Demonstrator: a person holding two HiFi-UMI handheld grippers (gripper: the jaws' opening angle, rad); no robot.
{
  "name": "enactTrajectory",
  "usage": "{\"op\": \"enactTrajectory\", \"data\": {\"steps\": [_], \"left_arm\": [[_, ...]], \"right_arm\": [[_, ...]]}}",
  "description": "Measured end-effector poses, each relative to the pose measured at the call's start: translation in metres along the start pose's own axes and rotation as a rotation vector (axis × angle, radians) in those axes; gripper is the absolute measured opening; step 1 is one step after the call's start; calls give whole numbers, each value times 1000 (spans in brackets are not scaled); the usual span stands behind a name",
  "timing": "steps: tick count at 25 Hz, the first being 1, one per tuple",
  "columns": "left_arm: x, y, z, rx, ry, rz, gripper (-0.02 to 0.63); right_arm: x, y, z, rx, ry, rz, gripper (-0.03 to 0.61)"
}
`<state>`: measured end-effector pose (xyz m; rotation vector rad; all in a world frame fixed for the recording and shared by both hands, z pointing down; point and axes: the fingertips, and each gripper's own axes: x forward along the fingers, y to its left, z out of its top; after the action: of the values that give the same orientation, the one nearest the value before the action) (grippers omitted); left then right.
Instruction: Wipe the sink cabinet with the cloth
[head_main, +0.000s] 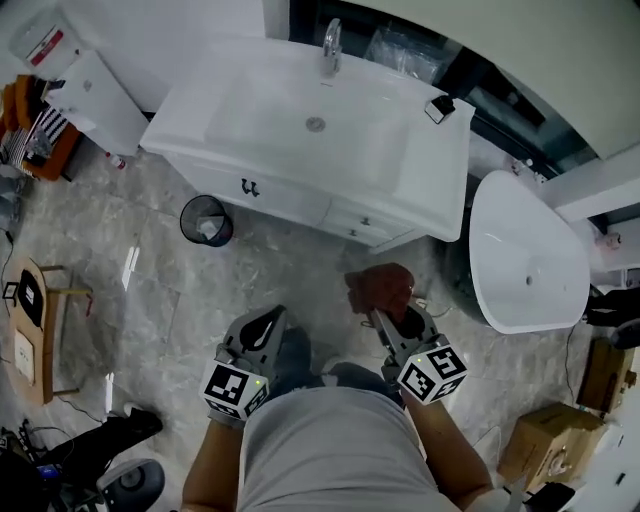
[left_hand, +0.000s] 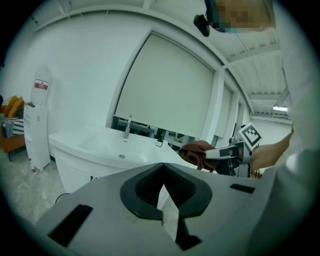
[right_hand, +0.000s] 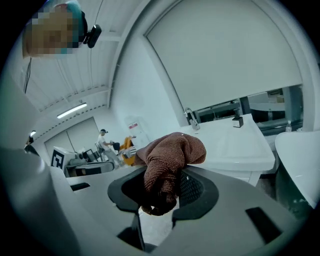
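Brown cloth pinched in right gripper jaws | left gripper jaws closed, empty | red label, maybe a dispenser's: unreadable

Cloth's lower end is buried between the right gripper's jaws, and that far-off person is too small to make out.

Bright, even indoor light; both gripper views fisheye-warped, with dark vignetted corners
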<state>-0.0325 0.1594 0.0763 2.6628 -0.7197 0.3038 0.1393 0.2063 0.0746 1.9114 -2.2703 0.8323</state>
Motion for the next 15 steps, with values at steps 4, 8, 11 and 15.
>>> {"op": "enactTrajectory", "data": {"steps": [4,8,11,15], "left_arm": [[1,48,3,-39,-2,9,11],[2,88,-3,6,26,32,11],[1,111,-5,-37,27,68,11],[3,124,-12,-74,33,109,11]], "right_arm": [[57,15,5,-14,54,3,133],[97,26,3,-44,117,25,133],[122,20,-6,-35,178,31,133],[155,-1,-19,13,244,28,133]]}}
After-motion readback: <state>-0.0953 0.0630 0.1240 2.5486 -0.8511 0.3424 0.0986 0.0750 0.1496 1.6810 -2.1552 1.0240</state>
